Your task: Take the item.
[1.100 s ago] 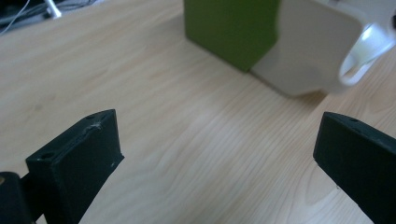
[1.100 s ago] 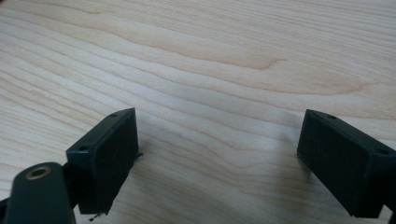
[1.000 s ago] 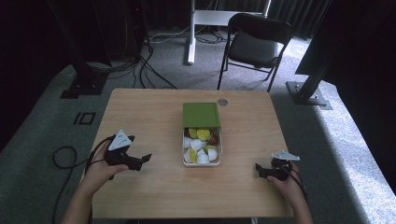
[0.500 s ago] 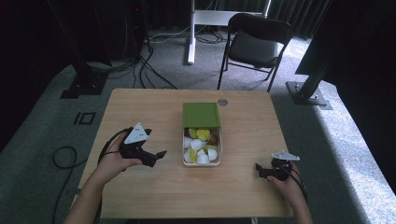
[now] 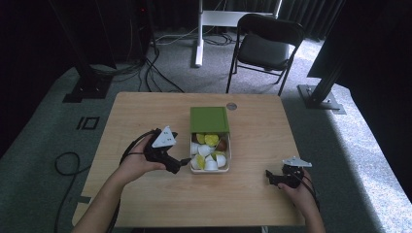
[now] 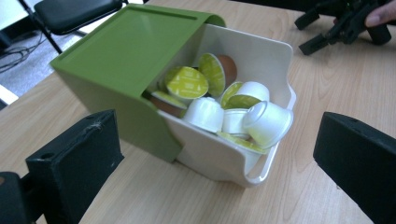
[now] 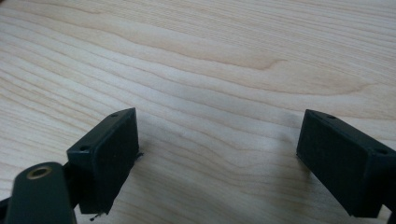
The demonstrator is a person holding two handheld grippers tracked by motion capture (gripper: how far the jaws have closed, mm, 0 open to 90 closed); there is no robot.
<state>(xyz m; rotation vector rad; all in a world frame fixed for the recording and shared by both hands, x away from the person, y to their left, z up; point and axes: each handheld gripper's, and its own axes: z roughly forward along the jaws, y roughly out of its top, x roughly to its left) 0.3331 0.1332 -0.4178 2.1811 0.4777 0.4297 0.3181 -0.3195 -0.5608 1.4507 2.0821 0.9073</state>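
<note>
A white box (image 5: 210, 169) with a green sliding lid (image 5: 209, 119) sits mid-table, half open. Several coffee capsules (image 6: 233, 105), white and green-topped, fill it. My left gripper (image 5: 183, 164) is just left of the box, jaws open and pointed at its near corner; in the left gripper view the box (image 6: 252, 56) and lid (image 6: 126, 51) lie between the two black jaws. My right gripper (image 5: 270, 176) rests low on the table at the front right, open, with bare wood between its fingers (image 7: 109, 154).
The wooden table (image 5: 145, 107) has a round cable grommet (image 5: 231, 106) behind the box. A black chair (image 5: 265, 46), a white desk leg (image 5: 199, 34) and floor cables (image 5: 68, 160) lie beyond the table edges.
My left gripper has moved right, from the table's left part up to the box's left side. The right gripper has stayed put.
</note>
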